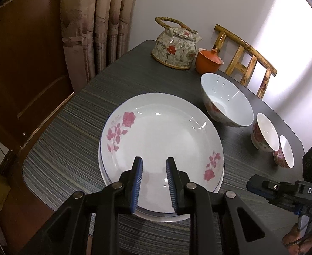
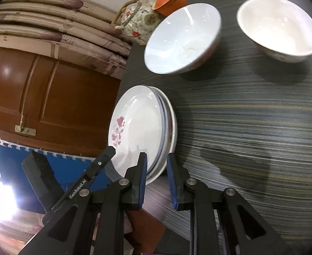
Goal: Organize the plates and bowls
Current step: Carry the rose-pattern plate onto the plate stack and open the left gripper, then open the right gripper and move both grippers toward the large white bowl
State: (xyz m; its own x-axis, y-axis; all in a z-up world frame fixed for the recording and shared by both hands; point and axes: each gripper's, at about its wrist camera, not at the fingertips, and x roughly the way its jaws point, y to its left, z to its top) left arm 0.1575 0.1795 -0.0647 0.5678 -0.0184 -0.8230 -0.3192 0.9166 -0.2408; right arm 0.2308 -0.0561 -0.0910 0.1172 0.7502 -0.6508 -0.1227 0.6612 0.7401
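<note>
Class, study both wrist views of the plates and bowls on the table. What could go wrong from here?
1. The plate stack sits near the table's edge; a nudge from the right gripper beside its rim might push it off.
2. The left gripper hovers just above the top plate; lowering carelessly could chip it.
3. The large bowl stands close by, so sliding plates could knock it.

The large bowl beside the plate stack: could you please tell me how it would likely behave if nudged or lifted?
The large bowl looks like glazed ceramic, so probably stiff, fragile and slippery against claw pads. It narrows to a small foot under a wide rim, so a push near the rim might tip it. The table looks smooth, so it may slide.
</note>
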